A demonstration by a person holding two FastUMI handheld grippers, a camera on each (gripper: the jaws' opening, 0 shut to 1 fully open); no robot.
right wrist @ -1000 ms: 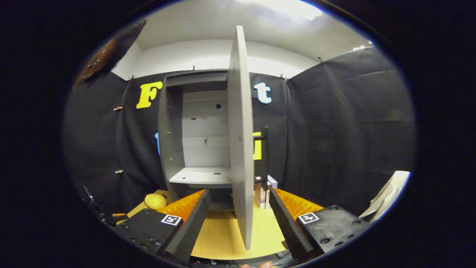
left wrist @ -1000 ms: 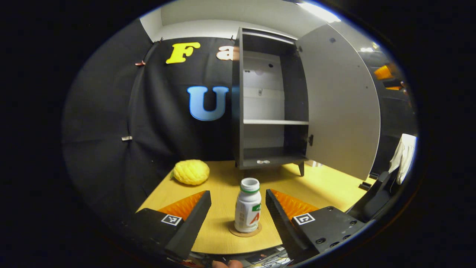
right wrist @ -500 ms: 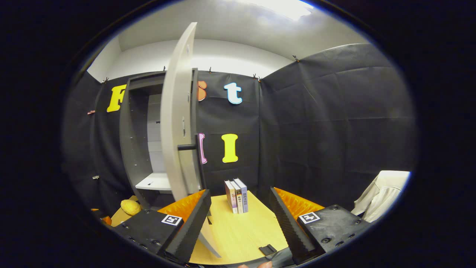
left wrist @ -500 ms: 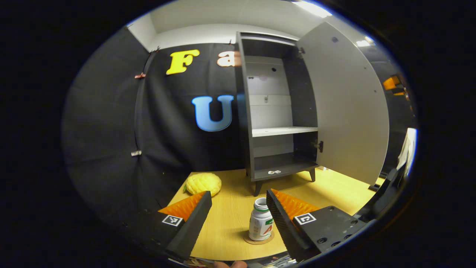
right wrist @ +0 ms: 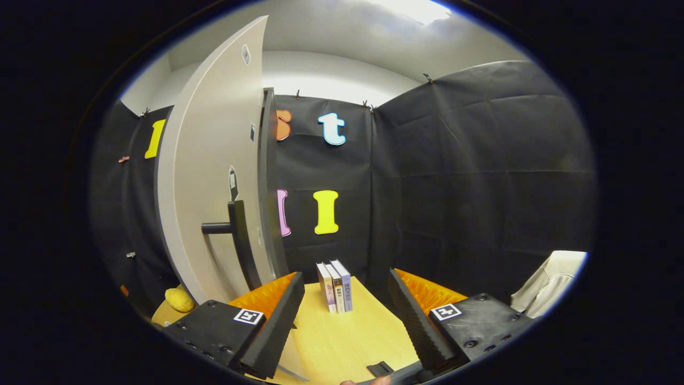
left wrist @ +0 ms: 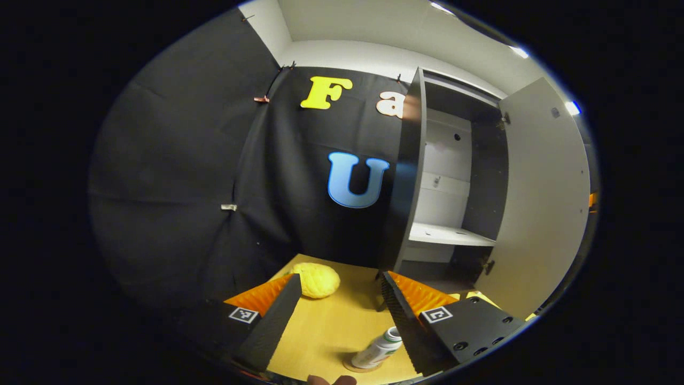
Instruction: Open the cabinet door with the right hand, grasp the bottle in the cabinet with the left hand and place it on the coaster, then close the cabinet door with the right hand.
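Observation:
A white bottle with a green band (left wrist: 377, 351) stands on the round coaster (left wrist: 357, 367) low in the left gripper view, just inside the right finger. My left gripper (left wrist: 334, 321) is open above it, not touching it. Beyond stands the dark cabinet (left wrist: 446, 176), its pale shelf bare and its grey door (left wrist: 539, 203) swung out to the right. In the right gripper view the door's outer face (right wrist: 208, 171) and its dark bar handle (right wrist: 238, 235) are at the left. My right gripper (right wrist: 342, 321) is open just right of the door, holding nothing.
A yellow knobbly fruit (left wrist: 319, 280) lies on the wooden table (left wrist: 326, 331) left of the cabinet. Three books (right wrist: 335, 286) stand upright at the table's back. A small black piece (right wrist: 380, 369) lies near the front edge. A pale cloth (right wrist: 550, 278) hangs at far right.
My left gripper has drawn back and turned left, leaving the bottle on the coaster. The right gripper has come round from the door's edge to its outer face.

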